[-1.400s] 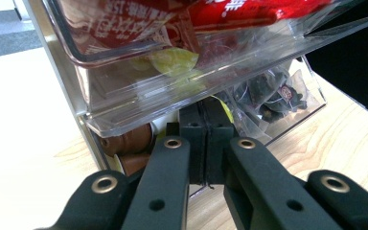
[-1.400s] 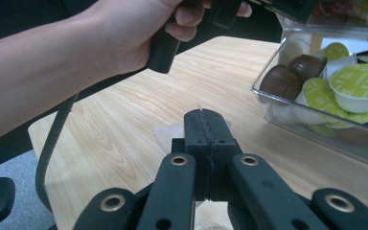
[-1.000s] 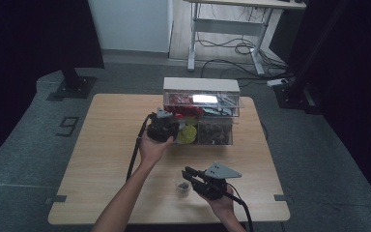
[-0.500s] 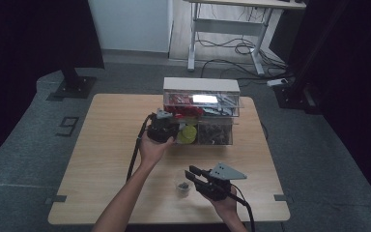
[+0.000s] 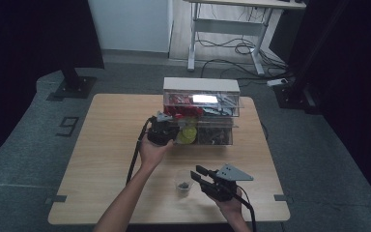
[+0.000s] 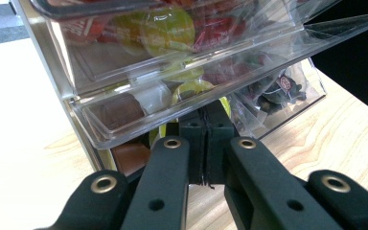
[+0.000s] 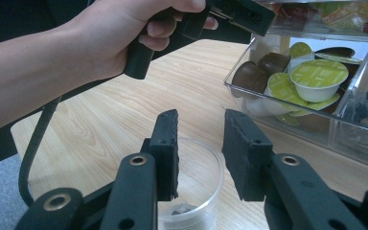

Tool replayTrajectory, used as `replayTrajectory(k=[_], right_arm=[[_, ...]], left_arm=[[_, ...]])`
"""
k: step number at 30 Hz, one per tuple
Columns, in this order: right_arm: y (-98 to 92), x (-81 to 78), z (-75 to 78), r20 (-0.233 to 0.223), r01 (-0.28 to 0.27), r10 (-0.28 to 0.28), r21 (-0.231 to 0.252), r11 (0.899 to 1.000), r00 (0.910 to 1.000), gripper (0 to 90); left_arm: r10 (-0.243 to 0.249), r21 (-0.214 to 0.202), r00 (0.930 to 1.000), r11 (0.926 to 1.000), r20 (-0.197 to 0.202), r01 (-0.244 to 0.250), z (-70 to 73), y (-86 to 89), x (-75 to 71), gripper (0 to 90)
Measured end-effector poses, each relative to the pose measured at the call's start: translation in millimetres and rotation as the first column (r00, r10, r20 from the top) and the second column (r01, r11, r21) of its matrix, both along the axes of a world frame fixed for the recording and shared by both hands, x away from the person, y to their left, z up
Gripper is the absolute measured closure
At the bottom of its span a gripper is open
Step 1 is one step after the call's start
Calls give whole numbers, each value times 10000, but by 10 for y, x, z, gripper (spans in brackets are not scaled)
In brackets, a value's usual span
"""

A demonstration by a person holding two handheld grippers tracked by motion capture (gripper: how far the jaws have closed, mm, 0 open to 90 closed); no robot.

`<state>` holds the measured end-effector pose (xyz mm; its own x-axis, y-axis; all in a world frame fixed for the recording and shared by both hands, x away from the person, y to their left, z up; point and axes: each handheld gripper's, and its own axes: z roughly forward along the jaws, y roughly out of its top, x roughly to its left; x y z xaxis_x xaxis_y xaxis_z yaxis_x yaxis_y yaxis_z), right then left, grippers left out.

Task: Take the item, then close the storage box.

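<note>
Two grippers share this: the left gripper (image 6: 205, 125), jaws shut, holds up the organizer's (image 5: 200, 112) clear flap, while the right gripper (image 7: 200, 152) has just been opening (nothing pinched) over the plastic cup (image 5: 184, 181) near the table's (image 5: 101, 145) front edge; keep that flap steady.

The room is dim; glare whitens the clear box (image 5: 200, 99) beyond the left gripper (image 5: 166, 131), whose jaws blur.

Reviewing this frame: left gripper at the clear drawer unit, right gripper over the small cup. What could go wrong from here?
1. The left gripper, jaws shut, sits against the clear flap of the drawer unit; a slip could drop the flap or shift the unit.
2. The right gripper, whose jaws have just been opening, has the light plastic cup just under and beyond its jaws; a nudge might tip it.
</note>
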<state>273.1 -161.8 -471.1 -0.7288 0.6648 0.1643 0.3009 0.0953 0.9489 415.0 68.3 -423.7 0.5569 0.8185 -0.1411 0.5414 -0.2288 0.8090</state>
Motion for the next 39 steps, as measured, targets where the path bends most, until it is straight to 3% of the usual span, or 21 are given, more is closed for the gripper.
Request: replayTrajectory(k=[13, 39], right_arm=[[-107, 2, -10, -45, 337, -337, 15, 9994, 9994, 621], [-199, 23, -65, -97, 745, -744, 25, 9972, 9972, 603]], left_arm=[[-80, 16, 10000, 10000, -33, 80, -31, 16, -38, 886], [-156, -23, 9975, 9999, -688, 154, -407, 21, -111, 885]])
